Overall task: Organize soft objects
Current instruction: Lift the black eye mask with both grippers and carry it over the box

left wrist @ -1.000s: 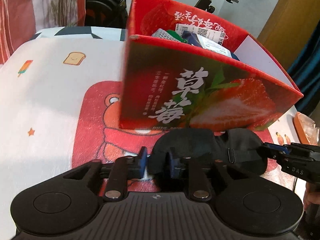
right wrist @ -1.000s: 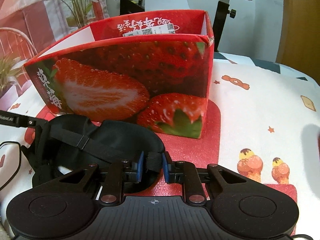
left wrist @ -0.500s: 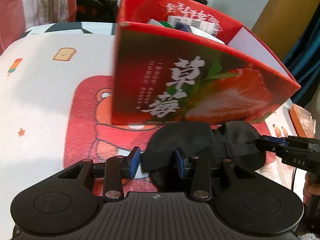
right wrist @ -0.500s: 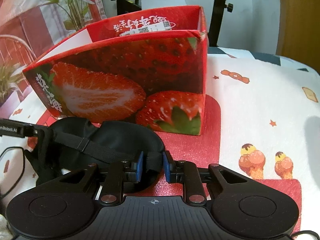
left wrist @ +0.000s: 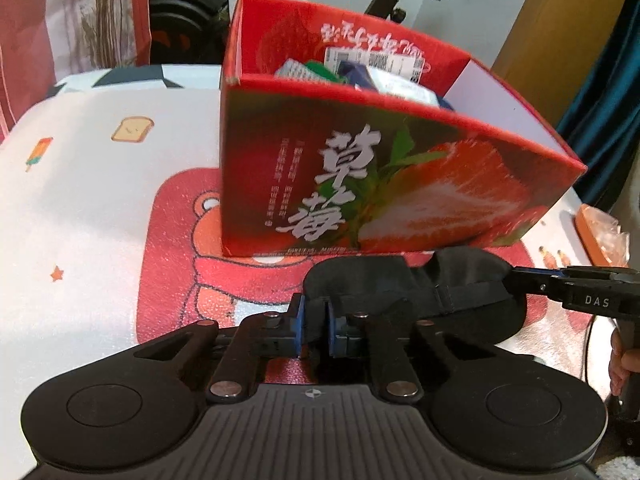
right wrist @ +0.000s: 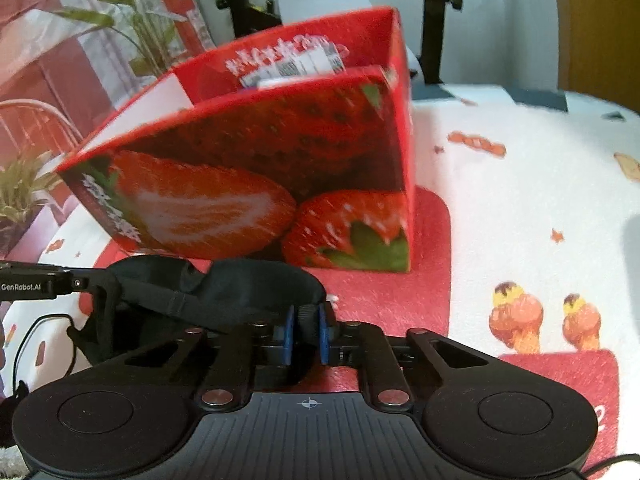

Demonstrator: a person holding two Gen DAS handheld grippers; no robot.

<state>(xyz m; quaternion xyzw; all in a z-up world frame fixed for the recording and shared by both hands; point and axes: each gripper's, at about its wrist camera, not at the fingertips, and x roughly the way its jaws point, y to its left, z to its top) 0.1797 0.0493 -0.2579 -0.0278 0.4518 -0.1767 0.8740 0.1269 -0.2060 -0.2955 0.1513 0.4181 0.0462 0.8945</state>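
Note:
A black sleep mask [left wrist: 400,280] lies stretched in front of the red strawberry box [left wrist: 360,168] on the table. My left gripper [left wrist: 314,320] is closing on the mask's left end, and its blue pads press the fabric. In the right wrist view, my right gripper [right wrist: 306,326] is closing on the other end of the mask [right wrist: 248,284], pads pinching the black cloth. Each gripper shows in the other's view: the right gripper [left wrist: 516,280] and the left gripper [right wrist: 80,284]. The box [right wrist: 260,168] stands open and holds several packets [left wrist: 384,76].
A white cloth with a red bear print [left wrist: 180,240] covers the table. An orange packet [left wrist: 600,232] lies at the right edge. A hand [left wrist: 622,364] holds the right gripper's handle. A cable [right wrist: 24,344], a plant [right wrist: 120,20] and black stands [right wrist: 436,20] are around the table.
My left jaws spread wider half a second ago and have since closed on the mask's end. My right jaws have tightened on the cloth. The right wrist view has blurred and shifted slightly.

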